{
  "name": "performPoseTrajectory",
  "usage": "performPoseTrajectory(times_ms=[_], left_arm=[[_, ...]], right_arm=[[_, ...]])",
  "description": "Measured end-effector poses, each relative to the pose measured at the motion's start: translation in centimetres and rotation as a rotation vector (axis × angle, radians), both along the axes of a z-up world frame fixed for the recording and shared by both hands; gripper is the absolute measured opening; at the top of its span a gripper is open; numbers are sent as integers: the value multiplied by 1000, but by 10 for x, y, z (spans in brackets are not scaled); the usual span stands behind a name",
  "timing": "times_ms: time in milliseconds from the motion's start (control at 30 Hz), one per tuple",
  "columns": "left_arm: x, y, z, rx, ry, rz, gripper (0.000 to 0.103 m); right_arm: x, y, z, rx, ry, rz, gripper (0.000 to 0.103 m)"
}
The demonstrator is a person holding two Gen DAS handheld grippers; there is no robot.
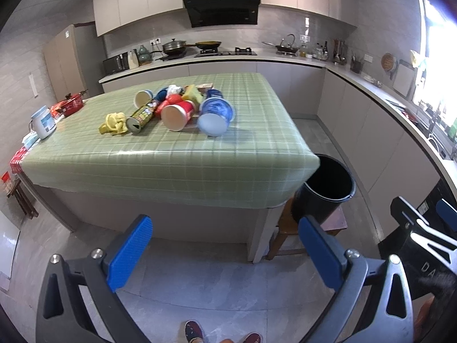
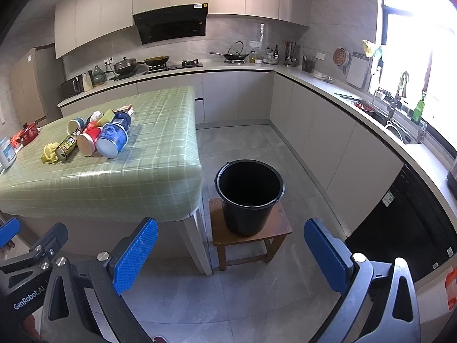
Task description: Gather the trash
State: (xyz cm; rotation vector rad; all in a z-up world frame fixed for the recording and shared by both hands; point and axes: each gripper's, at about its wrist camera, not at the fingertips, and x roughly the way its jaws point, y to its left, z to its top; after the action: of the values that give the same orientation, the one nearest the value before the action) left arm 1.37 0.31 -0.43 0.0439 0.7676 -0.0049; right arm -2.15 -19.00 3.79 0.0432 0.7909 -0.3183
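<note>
A pile of trash lies on the green checked table (image 1: 171,154): a blue cup (image 1: 215,114), a red cup (image 1: 178,114), a green can (image 1: 141,118), a crumpled yellow wrapper (image 1: 114,123) and several more behind. The pile also shows in the right wrist view, with the blue cup (image 2: 111,138) nearest. An empty black bucket (image 2: 249,195) stands on a low wooden stool (image 2: 281,227) beside the table's corner; it also shows in the left wrist view (image 1: 325,187). My left gripper (image 1: 225,250) and right gripper (image 2: 230,253) are open and empty, held back from the table above the floor.
A white jar (image 1: 43,121) and a red pot (image 1: 71,104) sit at the table's left end. Kitchen counters (image 2: 342,94) with a hob, pans and a sink run along the back and right walls. Grey tiled floor (image 2: 242,143) lies between table and cabinets.
</note>
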Motion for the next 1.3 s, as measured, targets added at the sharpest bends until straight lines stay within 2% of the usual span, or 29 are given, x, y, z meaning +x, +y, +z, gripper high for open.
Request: performPoseTrajectory(times_ms=[333,733,1067,1300], left_arm=[[40,71,-3,-37,18,63,103],[101,158,-13,-18,36,89,103],[153,185,-21,-6,60,74,103],[197,189,-25,2,59,125,103]], right_arm=[[48,68,-7,-3,21,75,103],[119,153,-23,5,27,90,103],[167,172,-33,31,44,62,103],[228,165,-46,72,42,113,103]])
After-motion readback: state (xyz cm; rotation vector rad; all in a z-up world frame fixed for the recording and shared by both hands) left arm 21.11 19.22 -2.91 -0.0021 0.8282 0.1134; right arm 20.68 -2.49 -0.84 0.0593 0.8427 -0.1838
